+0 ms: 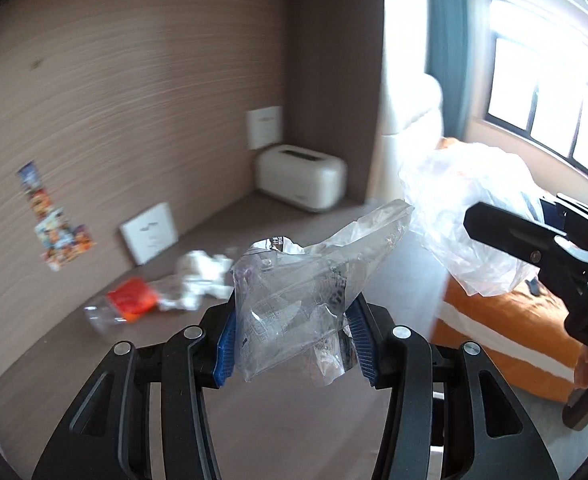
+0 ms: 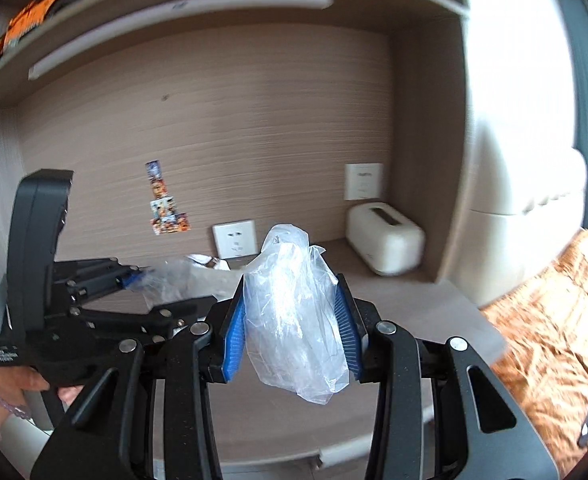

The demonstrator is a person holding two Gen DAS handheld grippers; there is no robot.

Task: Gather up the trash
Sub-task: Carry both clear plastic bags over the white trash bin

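Note:
My left gripper [image 1: 291,340] is shut on a crumpled clear plastic wrapper [image 1: 306,288] and holds it above the desk [image 1: 253,420]. My right gripper [image 2: 291,338] is shut on a translucent white plastic bag [image 2: 289,312]. That bag also shows at the right of the left wrist view [image 1: 466,224], just right of the wrapper. On the desk behind lie a clear bottle with an orange label [image 1: 127,304] and crumpled white paper [image 1: 201,280]. The left gripper and its wrapper [image 2: 161,280] show at the left of the right wrist view.
A cream toaster-like box [image 1: 300,178] stands in the desk's back right corner. White wall sockets [image 1: 149,232] and stickers [image 1: 53,224] are on the back panel. A shelf [image 2: 213,12] hangs above. A bed with an orange cover [image 2: 554,340] lies to the right.

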